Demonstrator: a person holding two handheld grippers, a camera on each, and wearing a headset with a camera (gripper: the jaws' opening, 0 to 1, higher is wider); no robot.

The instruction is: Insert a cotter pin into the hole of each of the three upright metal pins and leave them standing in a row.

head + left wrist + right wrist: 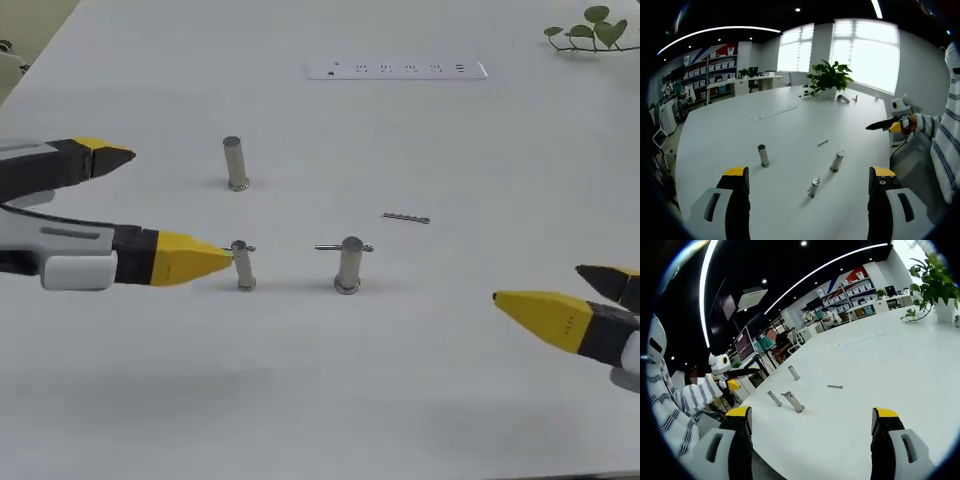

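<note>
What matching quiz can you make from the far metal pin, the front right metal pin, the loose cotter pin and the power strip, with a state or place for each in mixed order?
Things
1. far metal pin
2. front right metal pin
3. loose cotter pin
4. power strip

States or places
A. thin, grey, lying flat on its side
B. upright, with an inserted cotter pin through its top
C. white, farthest back of the four
D. upright, with nothing through its top

Pairs: 1-D, 2-B, 3-A, 4-C
</note>
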